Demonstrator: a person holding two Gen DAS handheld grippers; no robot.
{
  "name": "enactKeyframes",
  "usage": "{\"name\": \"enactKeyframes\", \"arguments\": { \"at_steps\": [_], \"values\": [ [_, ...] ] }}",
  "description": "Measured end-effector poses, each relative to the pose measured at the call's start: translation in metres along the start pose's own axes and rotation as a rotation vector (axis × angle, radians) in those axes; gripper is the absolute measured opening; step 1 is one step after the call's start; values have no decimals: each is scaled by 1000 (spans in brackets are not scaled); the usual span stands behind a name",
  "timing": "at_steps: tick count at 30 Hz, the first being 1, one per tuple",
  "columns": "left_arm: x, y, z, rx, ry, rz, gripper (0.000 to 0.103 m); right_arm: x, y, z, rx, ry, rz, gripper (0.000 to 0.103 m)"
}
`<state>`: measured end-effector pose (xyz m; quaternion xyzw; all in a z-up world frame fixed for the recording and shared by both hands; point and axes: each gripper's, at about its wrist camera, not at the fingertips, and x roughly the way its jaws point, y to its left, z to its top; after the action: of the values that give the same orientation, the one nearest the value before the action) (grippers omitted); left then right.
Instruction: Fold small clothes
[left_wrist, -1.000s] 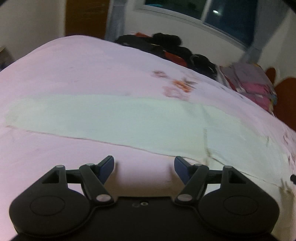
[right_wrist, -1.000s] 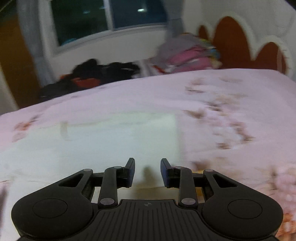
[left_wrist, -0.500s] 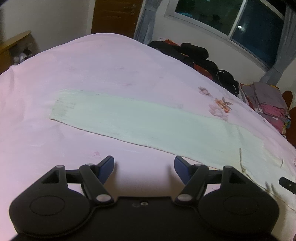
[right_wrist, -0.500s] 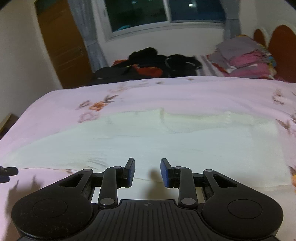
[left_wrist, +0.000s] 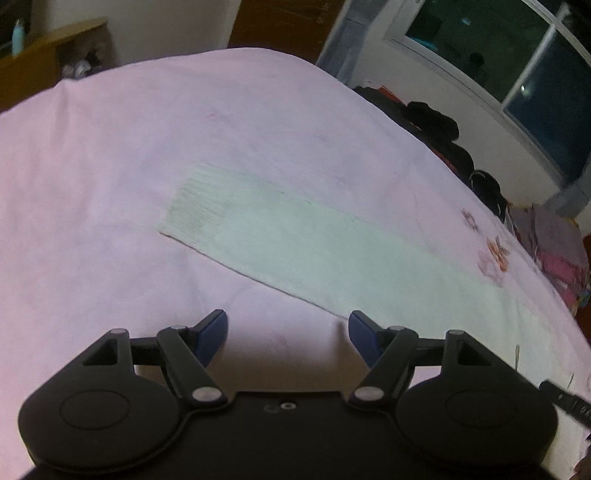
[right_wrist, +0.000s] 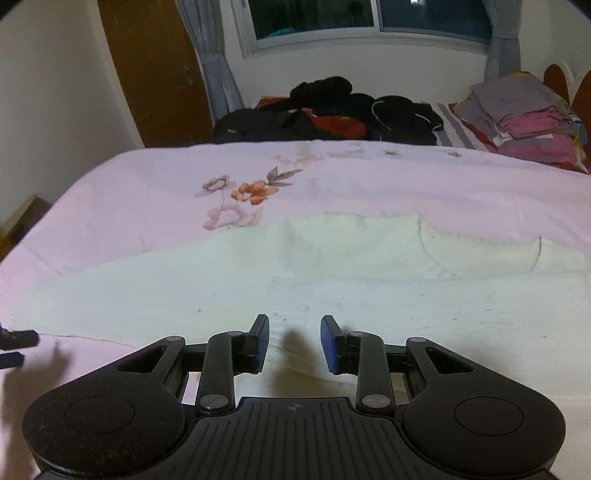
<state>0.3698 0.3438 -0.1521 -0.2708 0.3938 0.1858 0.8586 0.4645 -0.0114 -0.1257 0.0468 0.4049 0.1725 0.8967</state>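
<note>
A long pale cream garment (left_wrist: 314, 240) lies flat across the pink bedspread (left_wrist: 110, 147), its ribbed end (left_wrist: 195, 206) to the left. My left gripper (left_wrist: 287, 317) hovers open over bare bedspread just short of the garment's near edge, with nothing between its blue pads. In the right wrist view the same garment (right_wrist: 332, 280) fills the middle, with a curved seam on its right part. My right gripper (right_wrist: 294, 321) hangs above the cloth near its front edge, jaws a small way apart and empty. A fingertip of the left gripper (right_wrist: 16, 338) pokes in at the left edge.
A heap of dark clothes (right_wrist: 332, 110) and a stack of folded grey and pink clothes (right_wrist: 524, 114) lie at the far side of the bed under the window. A wooden door (right_wrist: 155, 74) stands at the far left, and wooden furniture (left_wrist: 55, 55) beside the bed.
Both grippers have shifted sideways along the garment: the left now faces its ribbed left end, the right has gone from the right end toward the middle. Neither jaw gap has changed.
</note>
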Motion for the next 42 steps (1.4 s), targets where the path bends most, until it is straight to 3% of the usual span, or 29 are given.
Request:
{"name": "enactKeyframes", "arguments": {
  "at_steps": [8,9,14,16,21,26,31,39,42],
  "values": [
    [14,12,13,-80,-42,-67,78,17,-8,0,0,18,-40,31],
    [17,14,15,-98,-56,-77,74,20,-9,-2,1,26,-45,31],
    [25,26,21,-179,-113,-63,36,28,-11,-4,-16,29,-56,31],
    [28,27,22,-197,-125,-45,10,23,-12,-3,-7,-9,-52,31],
    [21,18,22,-175,-162,-40,3,31,-16,-11,-17,3,-70,31],
    [-12,-37,23,-3,-223,-148,3,17,-28,-6,52,-20,-35,31],
    [-35,-120,8,154,-207,-314,3,-10,-49,-9,96,-44,-27,31],
    [-27,-271,-73,394,-79,-550,3,-70,-115,-21,187,-111,-82,31],
    [-14,-307,-114,448,-22,-603,3,-88,-144,-31,219,-119,-126,31]
  ]
}}
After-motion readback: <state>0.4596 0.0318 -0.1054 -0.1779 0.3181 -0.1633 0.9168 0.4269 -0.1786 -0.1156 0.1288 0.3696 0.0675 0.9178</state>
